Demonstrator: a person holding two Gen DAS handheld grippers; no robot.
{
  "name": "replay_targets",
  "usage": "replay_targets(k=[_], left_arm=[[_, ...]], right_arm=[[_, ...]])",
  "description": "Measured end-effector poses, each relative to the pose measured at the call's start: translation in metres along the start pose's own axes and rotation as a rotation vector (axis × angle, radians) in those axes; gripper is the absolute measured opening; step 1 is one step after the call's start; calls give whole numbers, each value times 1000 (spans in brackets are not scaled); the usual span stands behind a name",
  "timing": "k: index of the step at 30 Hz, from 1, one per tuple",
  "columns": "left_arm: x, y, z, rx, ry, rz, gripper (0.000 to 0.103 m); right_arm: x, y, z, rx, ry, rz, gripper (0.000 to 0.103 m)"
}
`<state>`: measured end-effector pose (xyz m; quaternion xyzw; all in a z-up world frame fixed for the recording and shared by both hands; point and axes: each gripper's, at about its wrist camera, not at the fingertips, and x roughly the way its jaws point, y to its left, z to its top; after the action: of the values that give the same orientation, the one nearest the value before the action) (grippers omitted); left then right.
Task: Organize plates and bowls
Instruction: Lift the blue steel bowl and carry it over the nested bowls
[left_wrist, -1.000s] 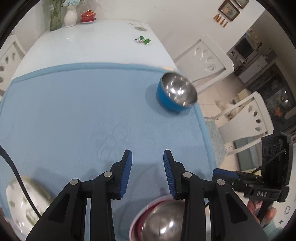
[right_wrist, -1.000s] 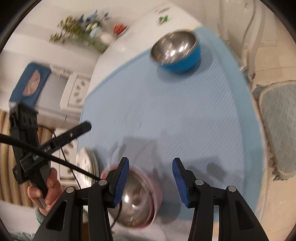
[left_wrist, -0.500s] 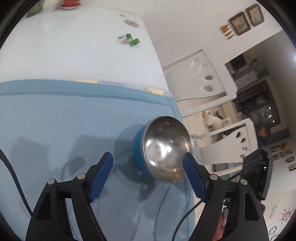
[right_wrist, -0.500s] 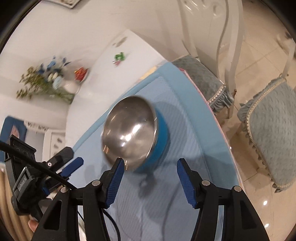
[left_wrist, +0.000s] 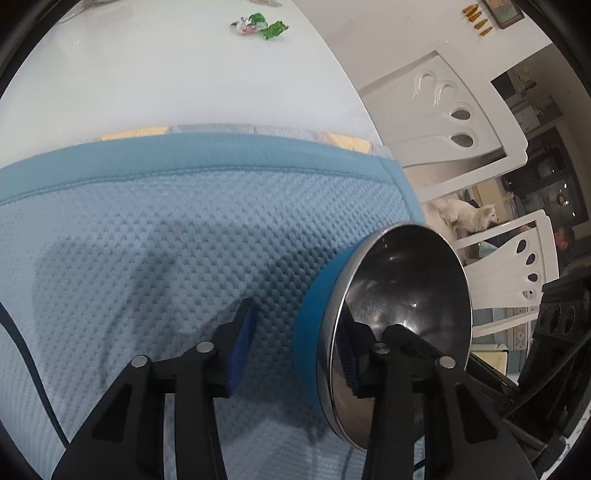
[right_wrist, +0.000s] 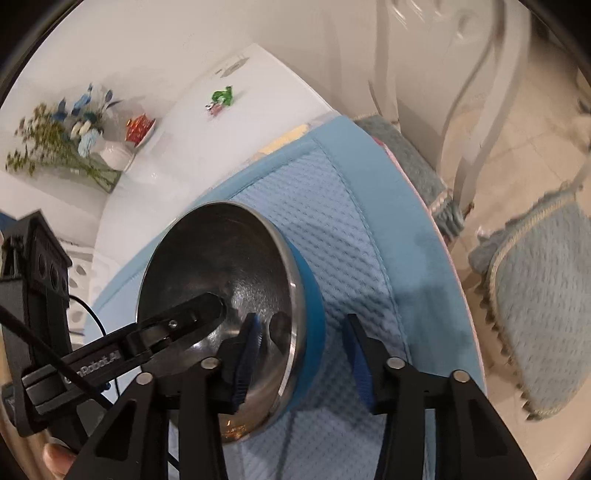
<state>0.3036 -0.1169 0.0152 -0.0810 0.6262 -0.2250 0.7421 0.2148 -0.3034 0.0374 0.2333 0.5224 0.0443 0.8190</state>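
While one blue bowl (left_wrist: 373, 325) with a steel lining sits near the right edge of the blue mat (left_wrist: 155, 258), both pairs of tongs straddle its rim from opposite sides. The left tongs (left_wrist: 295, 350) are spread, with one blue-padded finger outside the bowl's blue wall over the mat and the other finger inside the steel hollow; neither pad can be seen pressing the wall. The right tongs (right_wrist: 303, 354) are likewise spread: one finger reaches inside the bowl (right_wrist: 221, 302), the other stands outside its wall above the mat (right_wrist: 351, 236), with a gap between that pad and the wall. From the right wrist, one black finger of the left tongs (right_wrist: 184, 321) shows inside the bowl as well. Only this single bowl is in view; no plate shows. The mat covers the near part of a white tabletop (left_wrist: 166, 74), where two green candy wrappers (left_wrist: 264, 26) lie beyond the mat. Farther off stand one flower vase (right_wrist: 88, 147) and one red lidded cup (right_wrist: 138, 127). Two white chairs (left_wrist: 454, 125) stand beside the tabletop, with one white dog (left_wrist: 467, 218) on the floor between them.
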Motion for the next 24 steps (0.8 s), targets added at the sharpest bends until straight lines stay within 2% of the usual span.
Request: replay_targets(k=[5, 6, 8, 12, 24], left_arm=[[2, -1, 2, 17, 1, -24, 27], [2, -3, 0, 22, 3, -36, 29], [-3, -7, -4, 44, -16, 1, 27], [-17, -6, -13, 46, -29, -17, 27], [-111, -14, -63, 47, -165, -9, 27]], right_arm=[[6, 11, 2, -59, -1, -21, 32], [6, 14, 1, -73, 3, -17, 32], [1, 20, -2, -99, -8, -33, 31], [-12, 30, -12, -130, -17, -35, 31], [-89, 83, -57, -174, -82, -6, 31]])
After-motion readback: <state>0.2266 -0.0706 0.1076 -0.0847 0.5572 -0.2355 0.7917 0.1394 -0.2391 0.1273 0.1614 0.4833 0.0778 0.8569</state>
